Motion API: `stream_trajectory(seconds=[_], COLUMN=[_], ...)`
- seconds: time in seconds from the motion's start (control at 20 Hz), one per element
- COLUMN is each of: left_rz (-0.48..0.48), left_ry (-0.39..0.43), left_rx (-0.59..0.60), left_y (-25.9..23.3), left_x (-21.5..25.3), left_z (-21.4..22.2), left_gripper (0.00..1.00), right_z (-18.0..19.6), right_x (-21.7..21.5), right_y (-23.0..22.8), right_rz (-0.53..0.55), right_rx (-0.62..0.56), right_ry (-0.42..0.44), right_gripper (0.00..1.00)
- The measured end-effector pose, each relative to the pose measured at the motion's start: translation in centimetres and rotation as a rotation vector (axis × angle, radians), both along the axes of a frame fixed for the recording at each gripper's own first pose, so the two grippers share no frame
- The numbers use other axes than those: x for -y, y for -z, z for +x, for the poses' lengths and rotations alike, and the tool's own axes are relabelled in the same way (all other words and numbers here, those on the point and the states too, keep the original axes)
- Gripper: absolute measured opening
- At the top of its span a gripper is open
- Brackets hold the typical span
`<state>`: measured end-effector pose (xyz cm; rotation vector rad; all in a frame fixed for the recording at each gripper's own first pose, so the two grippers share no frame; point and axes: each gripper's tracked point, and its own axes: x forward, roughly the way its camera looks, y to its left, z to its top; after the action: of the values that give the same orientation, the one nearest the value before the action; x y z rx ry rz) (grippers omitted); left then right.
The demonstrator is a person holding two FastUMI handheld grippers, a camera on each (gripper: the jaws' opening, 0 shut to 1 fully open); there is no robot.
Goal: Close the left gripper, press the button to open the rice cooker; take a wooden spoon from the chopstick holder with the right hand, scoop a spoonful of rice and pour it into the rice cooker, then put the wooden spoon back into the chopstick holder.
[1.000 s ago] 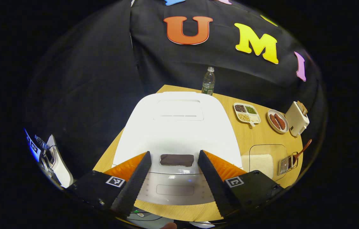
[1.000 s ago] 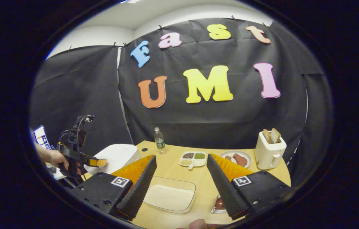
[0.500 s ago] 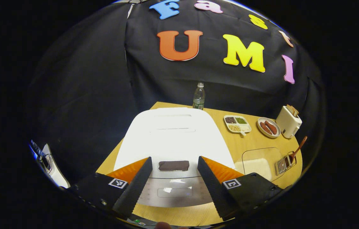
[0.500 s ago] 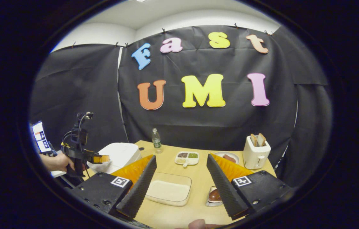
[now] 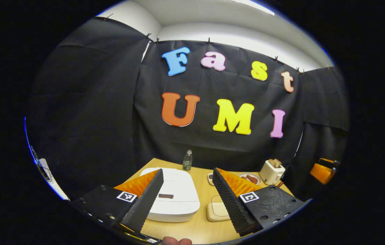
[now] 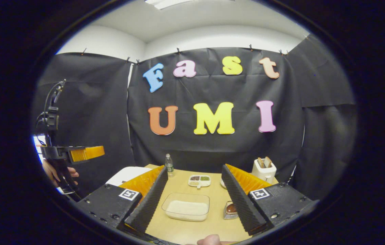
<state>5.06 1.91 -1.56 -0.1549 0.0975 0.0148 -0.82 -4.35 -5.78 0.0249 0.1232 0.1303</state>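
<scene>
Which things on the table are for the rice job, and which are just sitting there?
For the job:
- rice cooker, lid shut
- clear tub of rice
- chopstick holder with the wooden spoon
- left hand-held gripper and right hand-held gripper, both open

Just sitting there:
- water bottle
- divided dish of beans
- toaster with bread
- plate of sausages

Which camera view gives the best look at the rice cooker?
The left gripper view: the rice cooker shows its whole closed lid with the dark button, between that gripper's fingers. In the right gripper view only a white corner of it shows behind a finger.
</scene>
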Motion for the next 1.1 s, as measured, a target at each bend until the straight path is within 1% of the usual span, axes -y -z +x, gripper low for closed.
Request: stream_trajectory(seconds=[0.1,0.15,0.25,0.45,0.55,0.75,0.85,1.0,1.1], left_rz=[-0.004,-0.009,-0.029,-0.020,-0.017,-0.008,0.004,0.005,0.005], left_ry=[0.029,0.041,0.075,0.103,0.102,0.114,0.111,0.117,0.112], left_rx=[0.065,0.081,0.102,0.121,0.128,0.145,0.143,0.156,0.142], left_y=[-2.6,-3.1,-3.9,-3.7,-3.3,-3.0,-2.9,-2.6,-2.1], left_x=[0.8,1.6,3.1,4.7,5.1,6.0,6.3,6.8,6.9], left_z=[-3.1,-4.4,-7.2,-11.5,-13.3,-15.2,-15.6,-16.2,-16.3], left_gripper=[0.93,0.94,0.94,0.94,0.94,0.94,0.94,0.94,0.94], right_z=[-2.2,-3.3,-5.0,-8.2,-9.2,-11.2,-11.9,-12.5,-13.0], right_x=[-0.2,-0.4,-0.9,-0.9,-1.6,-2.0,-2.0,-2.1,-2.5], right_y=[-1.0,-1.3,-2.2,-2.6,-2.4,-2.3,-1.8,-1.7,-1.2], right_rz=[-0.010,-0.012,-0.010,-0.020,-0.024,-0.018,-0.012,-0.007,-0.003], right_rx=[0.017,0.021,0.034,0.031,0.025,0.038,0.024,0.043,0.032], right_ry=[0.030,0.040,0.058,0.113,0.109,0.109,0.116,0.116,0.106], right_gripper=[1.00,0.99,1.00,1.00,1.00,1.00,1.00,1.00,0.99])
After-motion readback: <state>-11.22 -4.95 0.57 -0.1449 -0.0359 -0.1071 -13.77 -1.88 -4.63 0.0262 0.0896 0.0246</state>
